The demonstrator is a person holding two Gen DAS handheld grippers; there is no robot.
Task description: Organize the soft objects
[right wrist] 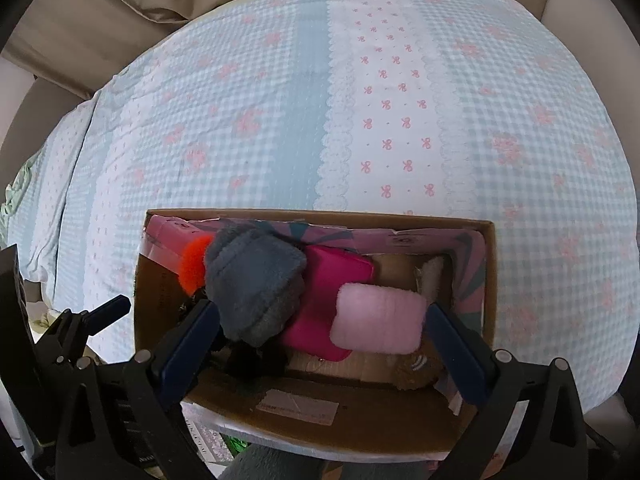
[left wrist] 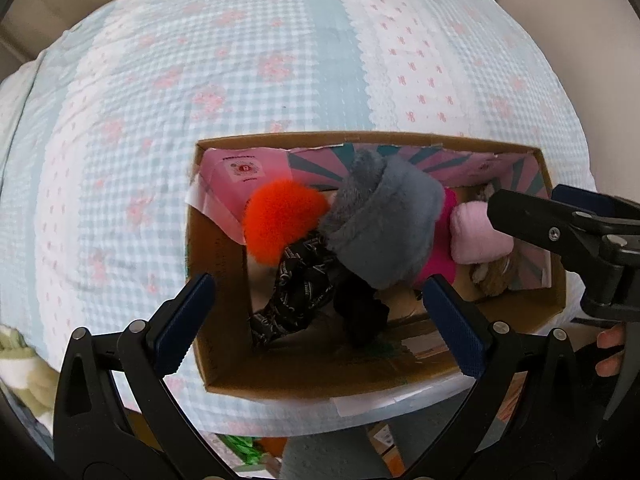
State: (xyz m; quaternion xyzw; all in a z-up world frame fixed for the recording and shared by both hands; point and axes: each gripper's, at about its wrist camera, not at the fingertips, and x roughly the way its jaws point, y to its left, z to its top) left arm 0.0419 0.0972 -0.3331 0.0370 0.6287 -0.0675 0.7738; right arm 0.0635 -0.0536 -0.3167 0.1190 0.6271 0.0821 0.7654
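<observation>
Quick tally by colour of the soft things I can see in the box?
Orange: 1, pompom
Grey: 1, plush
Magenta: 1, cushion
Pale pink: 1, cushion
Black: 2, patterned cloth, dark cloth
Brown: 1, plush
Total: 7 visible in the box
</observation>
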